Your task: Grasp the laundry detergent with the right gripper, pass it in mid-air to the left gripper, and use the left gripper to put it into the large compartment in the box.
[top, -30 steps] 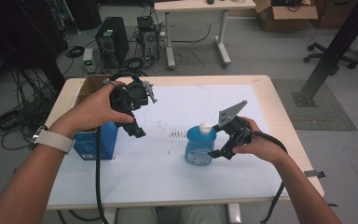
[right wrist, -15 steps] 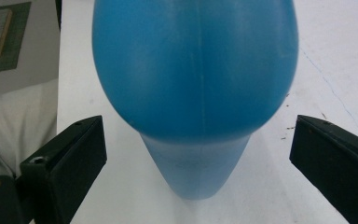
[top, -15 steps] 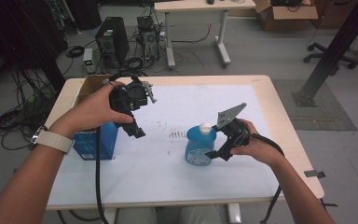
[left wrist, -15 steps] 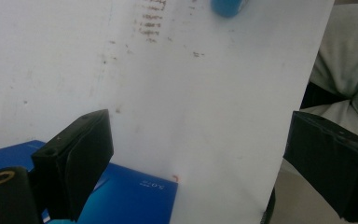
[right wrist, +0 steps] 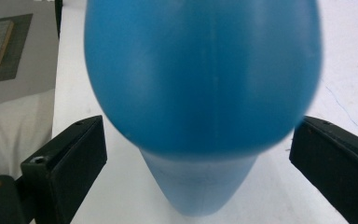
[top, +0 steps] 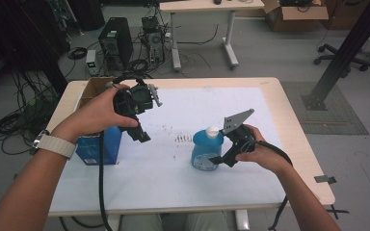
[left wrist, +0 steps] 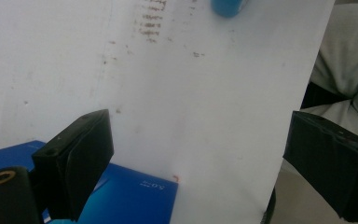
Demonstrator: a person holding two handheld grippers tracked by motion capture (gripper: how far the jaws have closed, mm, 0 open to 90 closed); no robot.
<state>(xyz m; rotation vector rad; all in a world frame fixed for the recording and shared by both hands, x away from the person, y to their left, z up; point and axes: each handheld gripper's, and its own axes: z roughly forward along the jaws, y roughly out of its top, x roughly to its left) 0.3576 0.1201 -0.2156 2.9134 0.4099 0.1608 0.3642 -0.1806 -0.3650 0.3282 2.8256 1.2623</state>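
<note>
Blue rounded plastic bottle (right wrist: 200,107) with white cap stands on the white table sheet (top: 173,168) between the wide-open right gripper (right wrist: 198,158) jaws, while the left gripper (left wrist: 200,158), also wide open, holds nothing.

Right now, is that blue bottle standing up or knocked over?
Standing up. The blue bottle rests on its base on the white sheet, white cap on top, between the open jaws of the right gripper.

A wooden table (top: 294,130) is covered almost fully by a white sheet (top: 183,168) (marked with small brown smudges near its centre). A blue bottle (top: 205,150) is stood upright on the sheet at about 5 o'clock from centre. A blue box (top: 98,147) is set at 9 o'clock.
</note>
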